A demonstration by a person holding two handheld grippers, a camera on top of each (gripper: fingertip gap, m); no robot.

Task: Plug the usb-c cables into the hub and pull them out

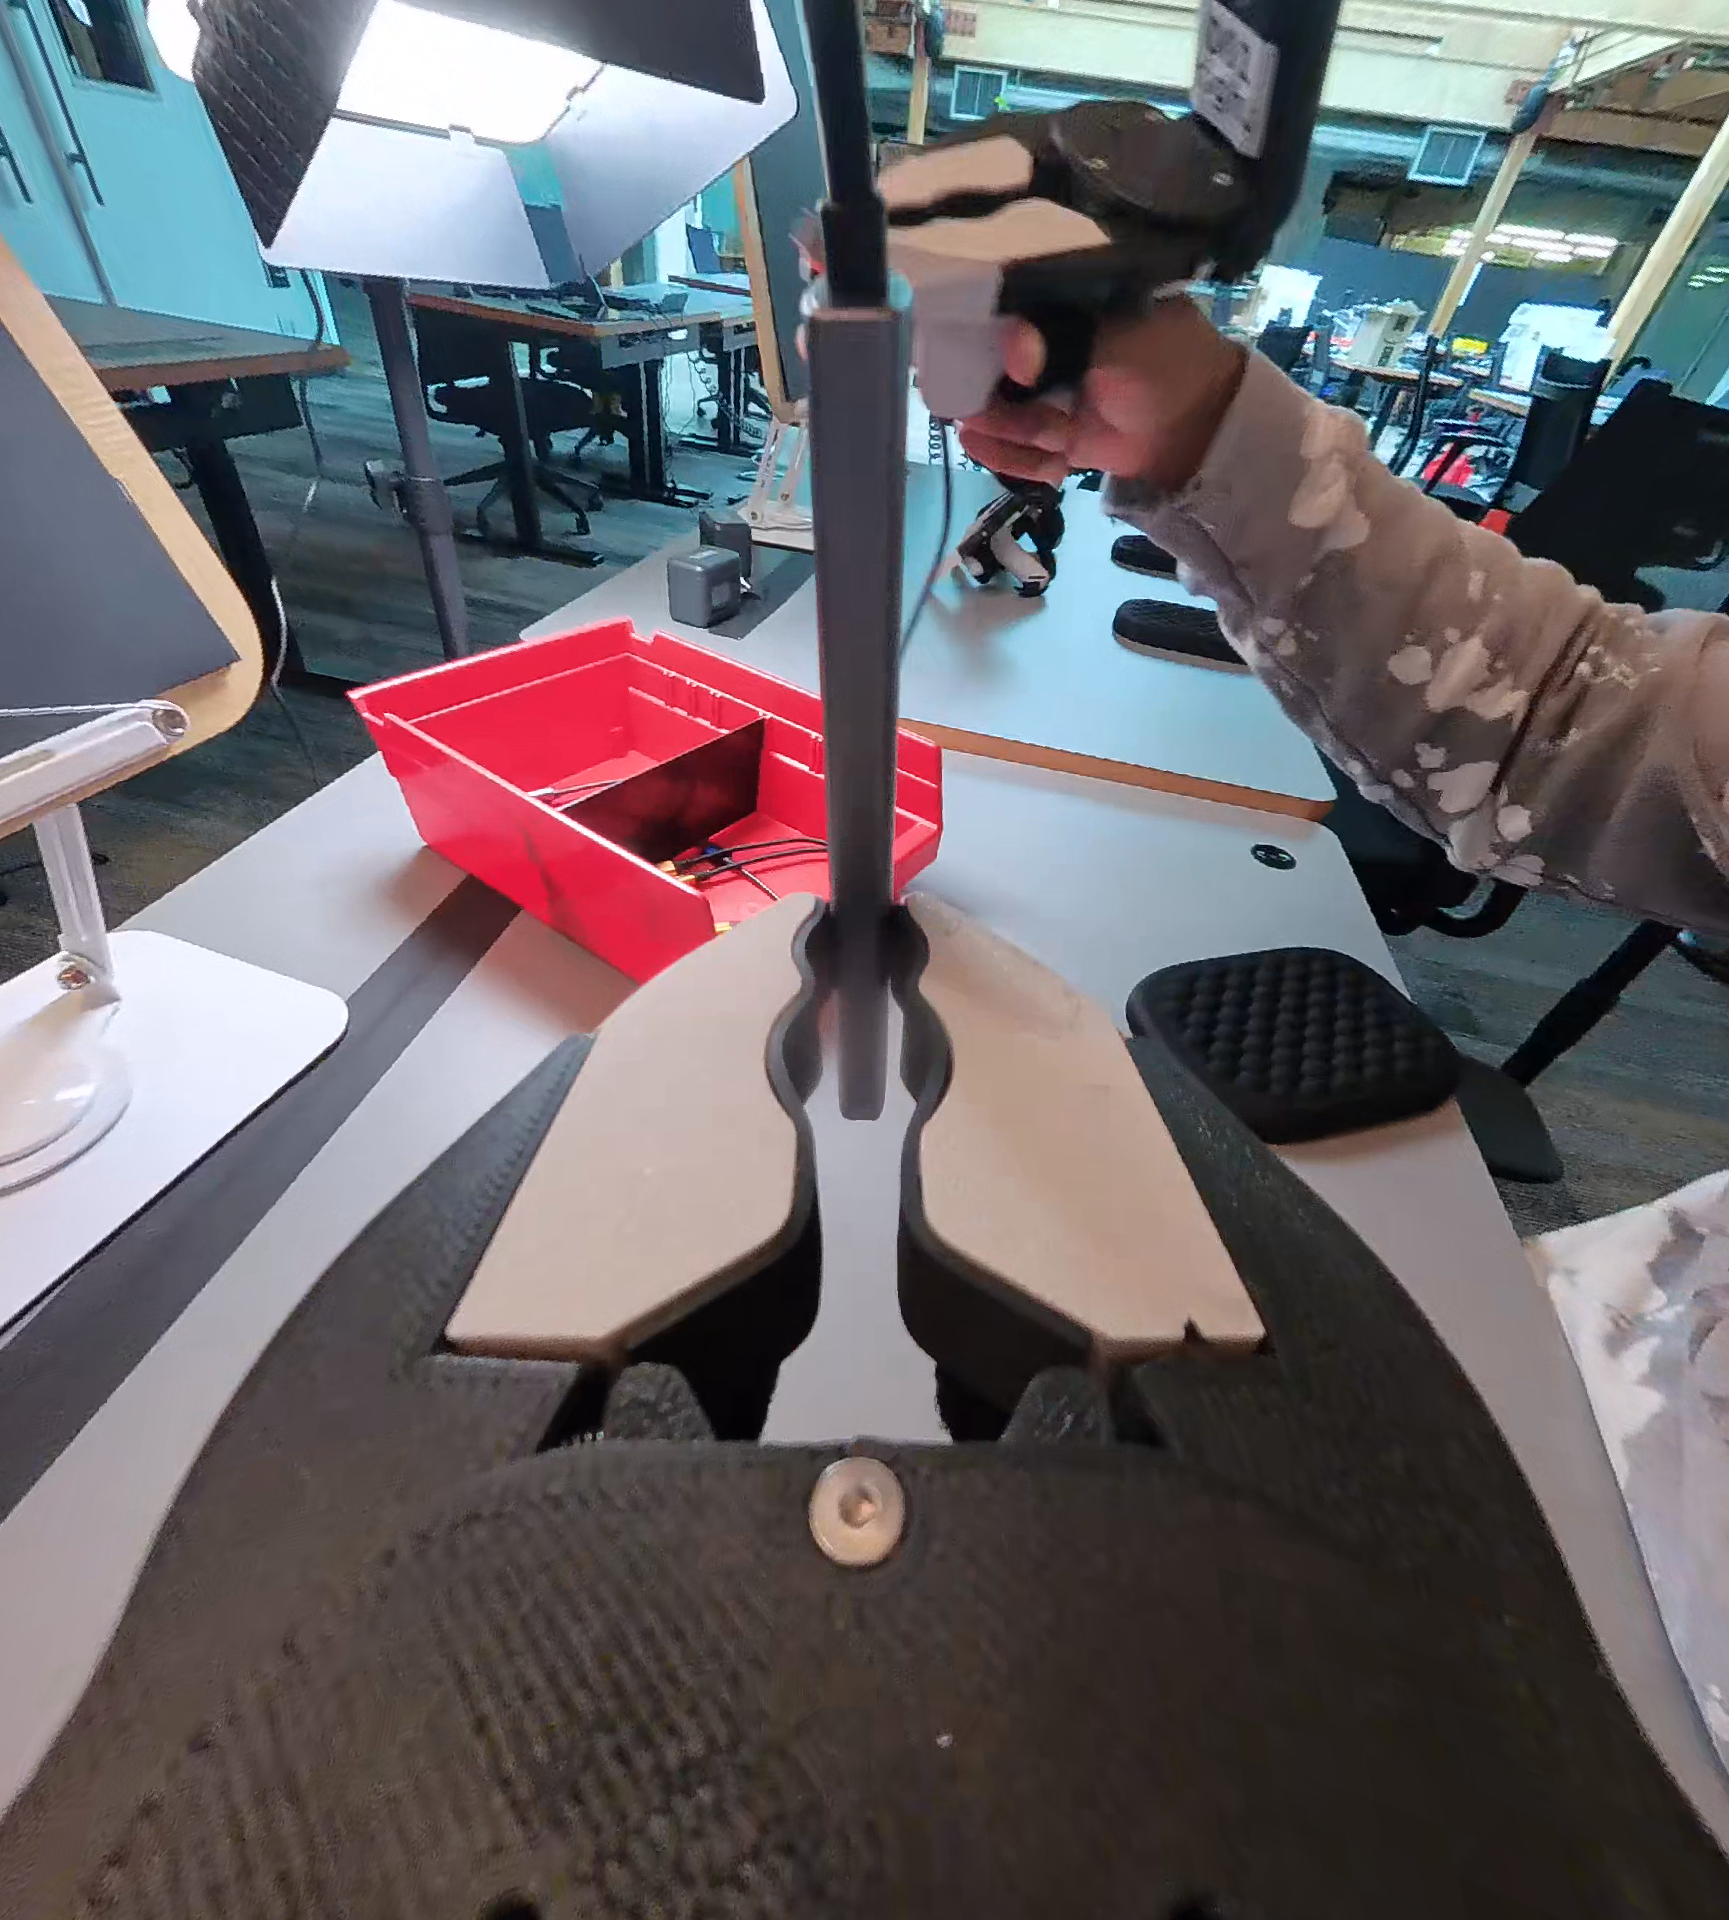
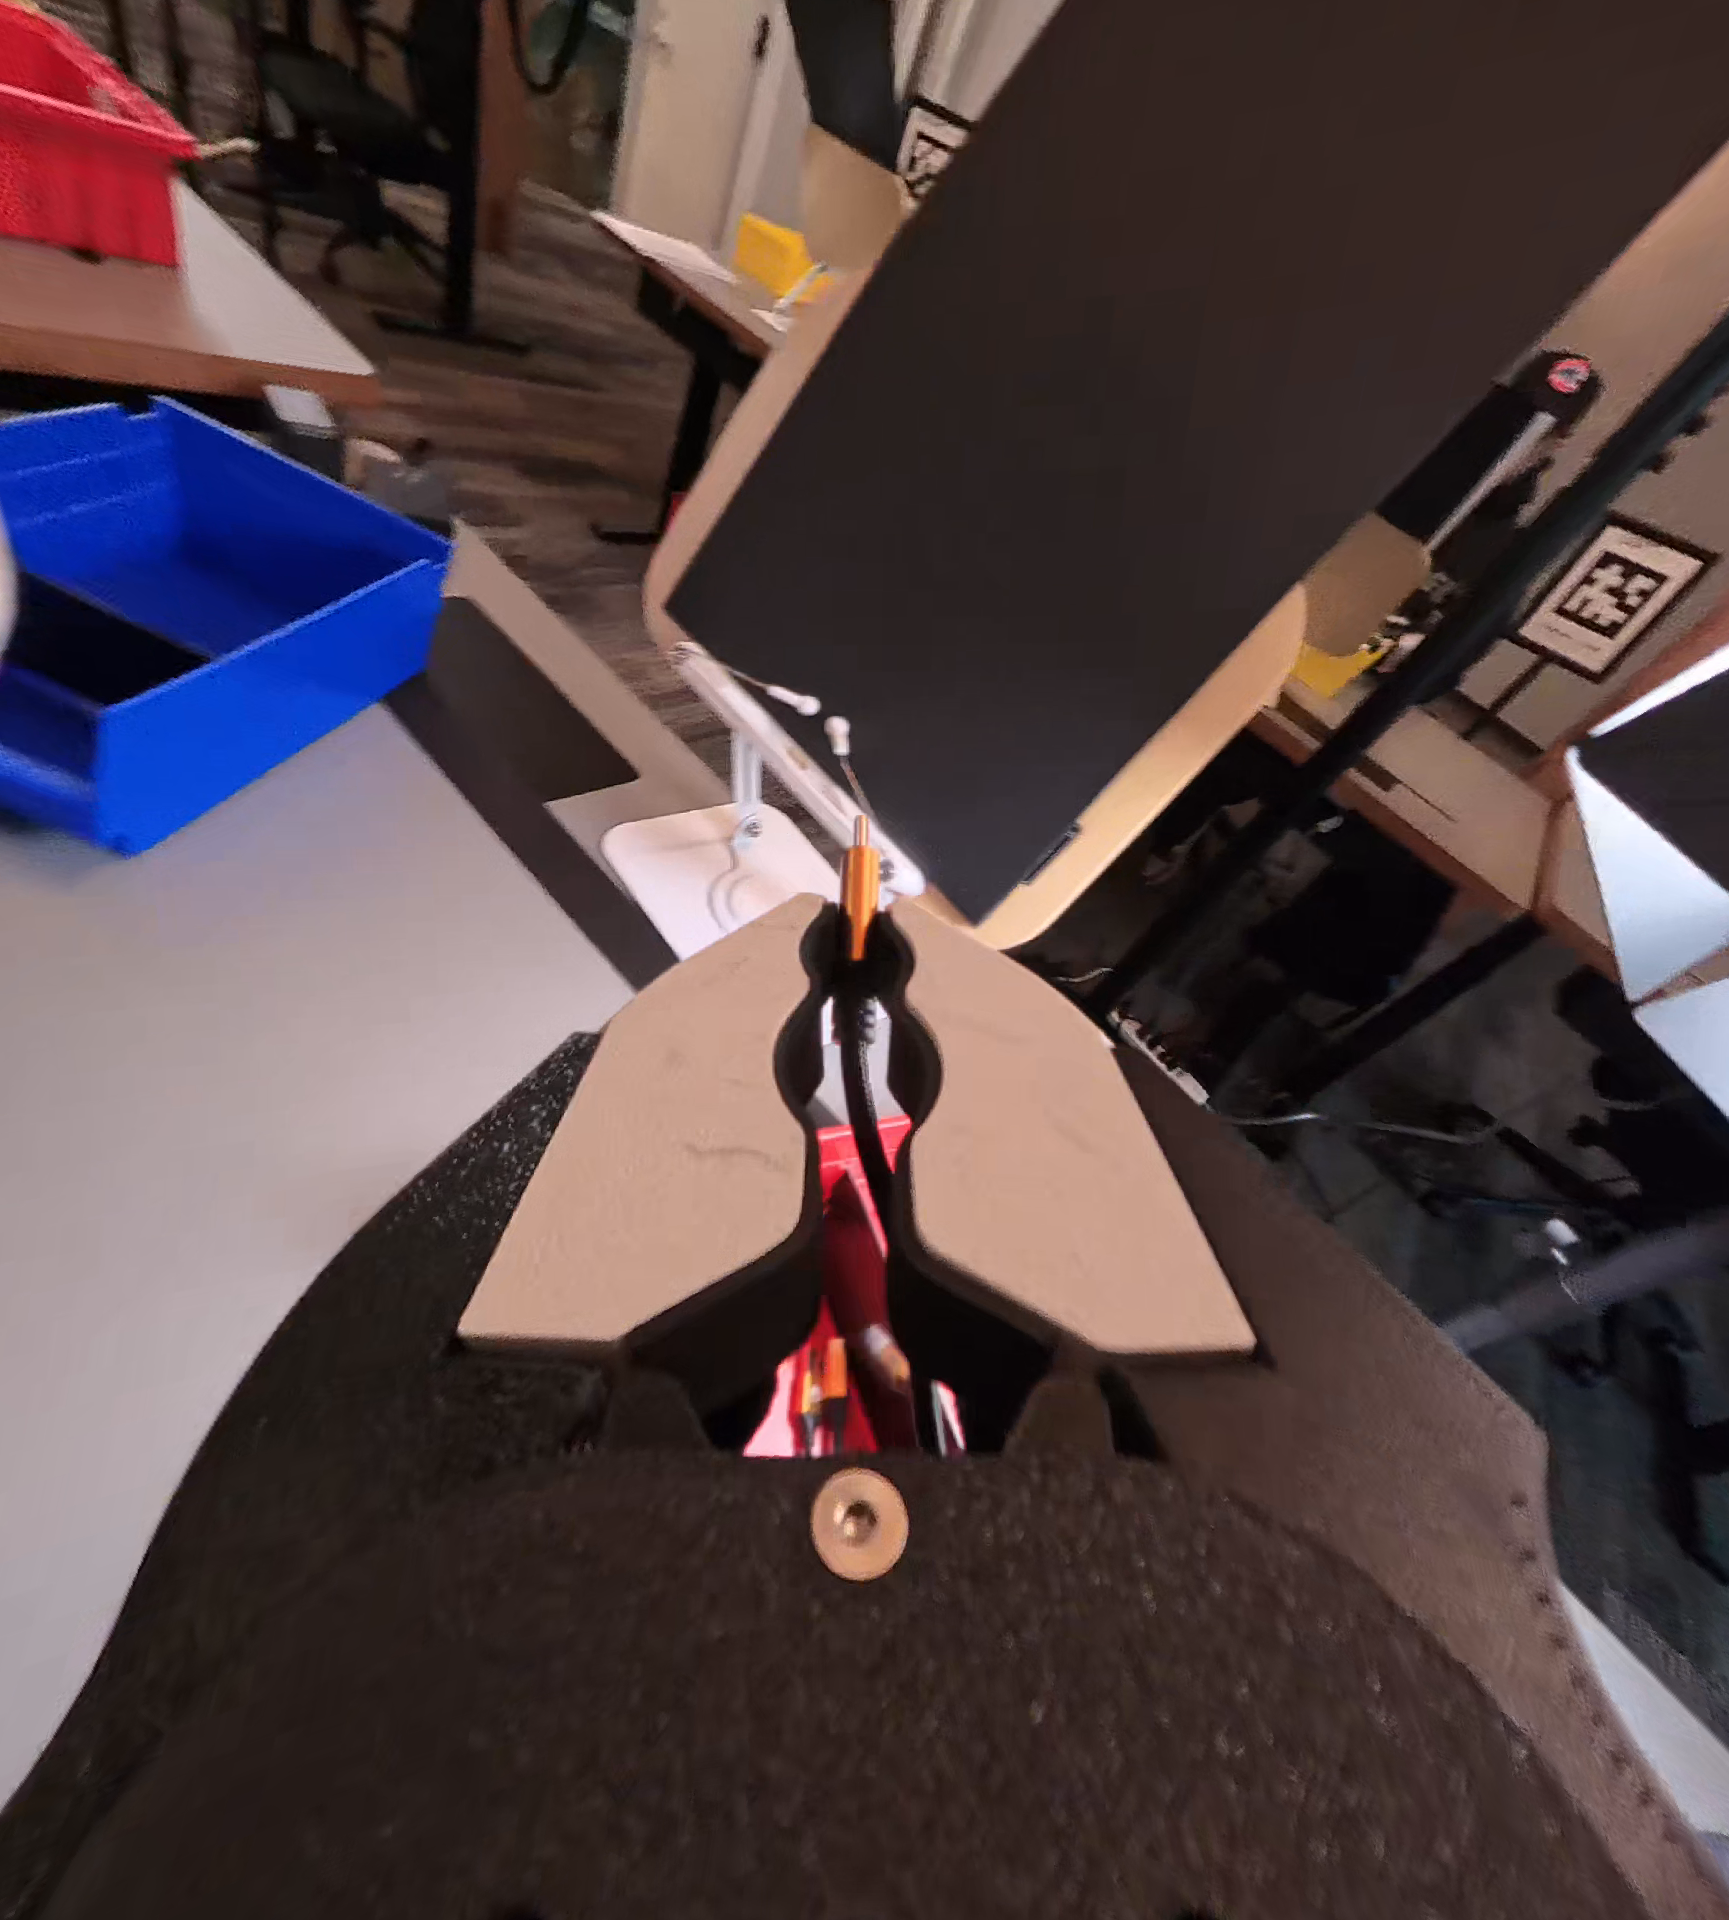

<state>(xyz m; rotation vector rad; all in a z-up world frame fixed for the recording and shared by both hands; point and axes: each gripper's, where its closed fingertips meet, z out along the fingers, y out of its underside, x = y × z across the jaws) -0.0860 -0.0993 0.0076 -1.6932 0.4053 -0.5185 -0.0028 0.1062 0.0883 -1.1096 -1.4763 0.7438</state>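
In the left wrist view my left gripper [image 1: 860, 920] is shut on the lower end of a long grey hub [image 1: 855, 623] and holds it upright above the table [image 1: 1099, 883]. A black cable [image 1: 844, 135] runs on from the hub's top end. My right gripper [image 1: 896, 260], held by a hand [image 1: 1078, 416], is beside the hub's top end, fingers pointing at it. In the right wrist view my right gripper [image 2: 858, 920] is shut on an orange usb-c plug [image 2: 858, 883]. The plug's metal tip sticks out forward and its black cable [image 2: 865, 1081] trails back between the fingers.
A red bin [image 1: 527, 769] with a black divider and several loose cables sits behind the hub. A white stand [image 1: 60, 1039] carries a black panel [image 1: 18, 520] at the left. A blue bin [image 2: 205, 623] and another red bin [image 2: 29, 156] show in the right wrist view. Some 25 centimetres of space lies between my two pairs of fingers.
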